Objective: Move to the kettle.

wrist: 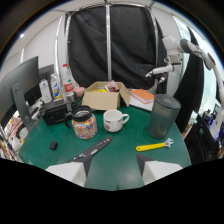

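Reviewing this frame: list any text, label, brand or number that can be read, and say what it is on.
No text is readable here.
Bottles with red labels, behind the patterned jar: print too blurred to read.
White mug, dark kettle, cardboard box: no lettering visible.

We see a green table (pixel 125 145) in front of a black curtain (pixel 107 45) with a metal pole (pixel 108 40) running down it, white walls (pixel 40 40) on both sides, and a dark monitor (pixel 20 85) beside the table
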`<action>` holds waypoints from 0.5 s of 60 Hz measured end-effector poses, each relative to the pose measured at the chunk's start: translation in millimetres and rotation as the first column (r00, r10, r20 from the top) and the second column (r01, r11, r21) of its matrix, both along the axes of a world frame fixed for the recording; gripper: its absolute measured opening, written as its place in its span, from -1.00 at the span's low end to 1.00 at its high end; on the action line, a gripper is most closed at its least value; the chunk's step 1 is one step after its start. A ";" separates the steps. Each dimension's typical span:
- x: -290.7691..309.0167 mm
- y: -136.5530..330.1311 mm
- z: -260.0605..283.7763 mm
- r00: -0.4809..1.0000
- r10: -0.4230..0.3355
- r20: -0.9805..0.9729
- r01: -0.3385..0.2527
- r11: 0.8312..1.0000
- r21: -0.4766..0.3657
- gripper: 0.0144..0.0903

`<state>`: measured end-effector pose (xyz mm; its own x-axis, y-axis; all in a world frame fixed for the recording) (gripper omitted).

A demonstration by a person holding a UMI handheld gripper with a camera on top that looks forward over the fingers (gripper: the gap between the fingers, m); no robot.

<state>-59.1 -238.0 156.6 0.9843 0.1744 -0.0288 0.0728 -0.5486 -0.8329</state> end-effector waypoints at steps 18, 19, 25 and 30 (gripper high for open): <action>-70.2 25.9 -4.8 0.993 0.116 -0.031 -0.116 0.993 0.001 0.87; -73.2 28.3 -5.2 0.992 0.120 -0.032 -0.120 0.993 0.002 0.87; -89.6 43.4 -11.0 0.989 0.146 -0.029 -0.146 0.989 0.003 0.87; -103.1 55.1 -15.4 0.987 0.159 -0.035 -0.159 0.987 0.002 0.84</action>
